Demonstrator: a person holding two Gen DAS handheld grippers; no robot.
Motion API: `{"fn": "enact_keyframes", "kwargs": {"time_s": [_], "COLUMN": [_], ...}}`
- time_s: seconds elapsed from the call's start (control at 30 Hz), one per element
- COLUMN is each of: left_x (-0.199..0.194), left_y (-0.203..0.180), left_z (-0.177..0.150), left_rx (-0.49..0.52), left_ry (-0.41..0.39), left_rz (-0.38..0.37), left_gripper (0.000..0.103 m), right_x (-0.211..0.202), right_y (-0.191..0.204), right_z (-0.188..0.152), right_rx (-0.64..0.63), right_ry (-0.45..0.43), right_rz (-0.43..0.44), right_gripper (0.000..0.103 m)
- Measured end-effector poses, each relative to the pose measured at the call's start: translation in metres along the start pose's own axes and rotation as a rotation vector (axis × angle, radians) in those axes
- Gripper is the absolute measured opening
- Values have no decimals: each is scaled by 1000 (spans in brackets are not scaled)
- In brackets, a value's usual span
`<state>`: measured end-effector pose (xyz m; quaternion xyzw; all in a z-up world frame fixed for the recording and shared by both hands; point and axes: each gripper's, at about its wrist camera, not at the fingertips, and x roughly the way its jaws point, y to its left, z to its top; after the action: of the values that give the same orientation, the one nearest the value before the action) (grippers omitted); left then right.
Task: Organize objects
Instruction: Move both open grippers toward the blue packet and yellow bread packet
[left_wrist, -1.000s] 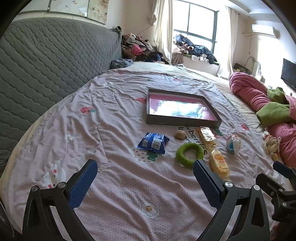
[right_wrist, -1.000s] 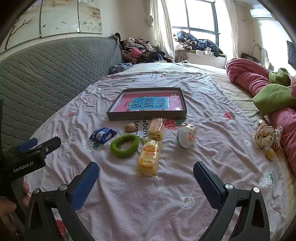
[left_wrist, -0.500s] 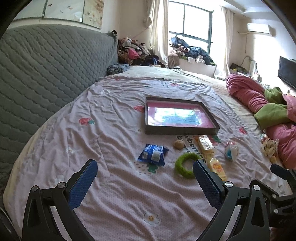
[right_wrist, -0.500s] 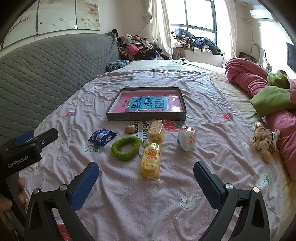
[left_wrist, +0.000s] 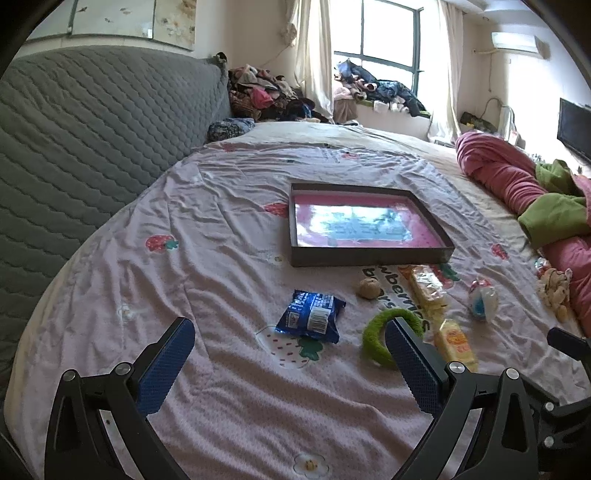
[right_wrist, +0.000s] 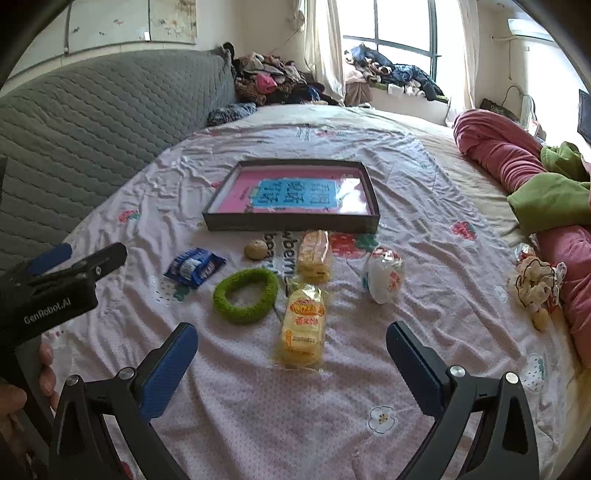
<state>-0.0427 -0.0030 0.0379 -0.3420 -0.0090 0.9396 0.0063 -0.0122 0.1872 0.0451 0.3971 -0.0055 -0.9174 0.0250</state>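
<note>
The fingers of the left gripper (left_wrist: 288, 363) and the right gripper (right_wrist: 291, 363) are spread wide and nothing is held. Over the last second both have been brought slightly closer to the items on the bed (right_wrist: 424, 206), so a first pick is judged imminent. The yellow snack pack (right_wrist: 303, 328) lies nearest, its long axis pointing toward the far edge and the dark tray (right_wrist: 291, 223); the blue packet (left_wrist: 312, 317) lies left of it.
</note>
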Motion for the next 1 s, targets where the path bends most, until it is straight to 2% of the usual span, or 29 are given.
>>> {"fn": "enact_keyframes", "kwargs": {"time_s": [0.37,1.0], "left_x": [45,120], "left_y": [-7,-13], "left_z": [0,-2], "left_rx": [29,60], "left_ry": [34,119], "left_rz": [-6,-11], "left_gripper": [103,103], "right_x": [44,89], "right_y": [-17,-26], "right_z": [-5,-8], "right_rx": [46,72], "right_ry": [75,147], "right_rz": [-25,-50], "right_gripper": [103,103]}}
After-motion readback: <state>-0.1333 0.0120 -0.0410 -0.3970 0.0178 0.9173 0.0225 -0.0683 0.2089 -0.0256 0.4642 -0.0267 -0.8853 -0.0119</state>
